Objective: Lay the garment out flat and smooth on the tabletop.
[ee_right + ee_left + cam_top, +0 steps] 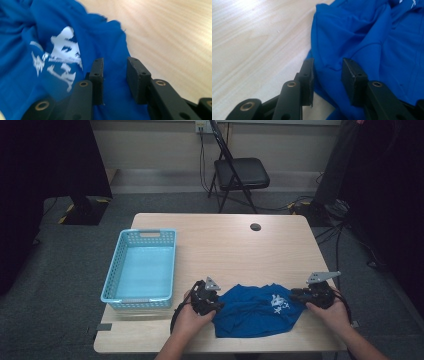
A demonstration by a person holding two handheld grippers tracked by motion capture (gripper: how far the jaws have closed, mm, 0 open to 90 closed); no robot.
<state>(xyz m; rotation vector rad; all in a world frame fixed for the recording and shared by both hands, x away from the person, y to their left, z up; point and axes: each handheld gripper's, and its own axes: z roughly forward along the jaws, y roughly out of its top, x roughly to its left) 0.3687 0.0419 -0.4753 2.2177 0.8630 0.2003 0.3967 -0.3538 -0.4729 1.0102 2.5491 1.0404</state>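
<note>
Where white print (61, 58) marks the blue shirt (257, 310), lettering is unreadable.

Light wooden table (235, 245), blue shirt (255, 312), blue basket (141, 267) at left

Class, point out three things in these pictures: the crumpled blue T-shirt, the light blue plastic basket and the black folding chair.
Crumpled blue T-shirt (252, 312): high view, plain cloth left of the print.
Light blue plastic basket (148, 234): high view, far rim.
Black folding chair (242, 172): high view, seat.
</note>
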